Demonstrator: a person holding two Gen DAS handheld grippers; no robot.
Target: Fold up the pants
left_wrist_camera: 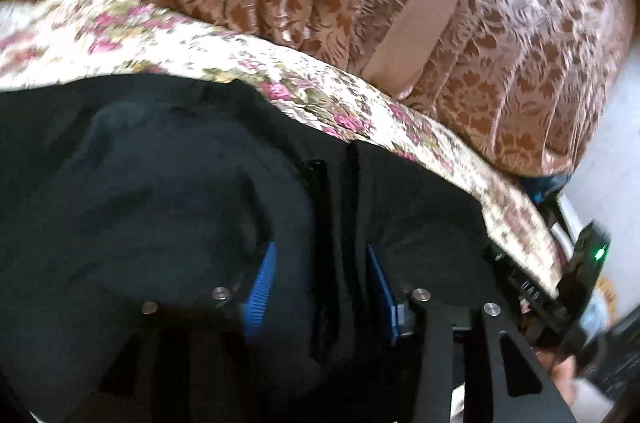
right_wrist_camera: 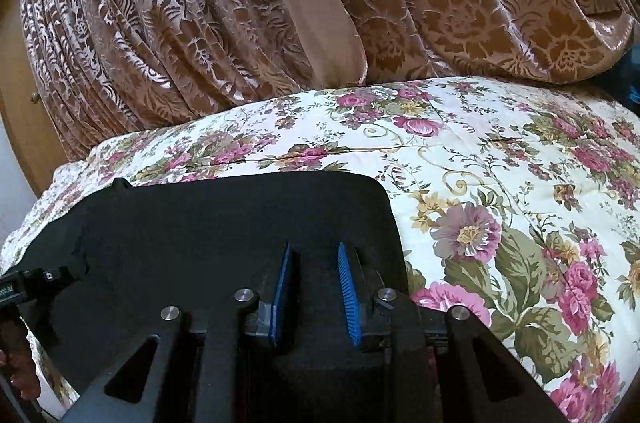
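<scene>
The 2 blue-padded fingers (left_wrist_camera: 261,285) of the left gripper (left_wrist_camera: 320,283) stand about half apart, with a raised ridge of the black pants (left_wrist_camera: 160,183) running up between them; the cloth looks to lie against the right-hand pad, yet whether either pad presses on it cannot be told, since dark fabric and dark metal merge there. On the right gripper (right_wrist_camera: 314,283), the ribbed blue fingers (right_wrist_camera: 349,297) stand only a narrow way apart with black cloth filling the slot between them, and the pads appear closed on that fold. The pants lie on a cream bedspread (right_wrist_camera: 500,183) printed with pink and purple flowers, at its near left part in the right wrist view, where their far edge runs straight and ends in a rounded right corner, close beside a large mauve bloom. In the left wrist view the same garment fills the near and left of the frame, bunched into soft mounds, with the flowered cover showing as a slanted band beyond it. Behind the bed hangs a brown and pale-pink damask curtain (right_wrist_camera: 440,3) in heavy pleats, crossed by a plain pink band (right_wrist_camera: 308,3). A wooden panel (right_wrist_camera: 24,127) shows at far left.
</scene>
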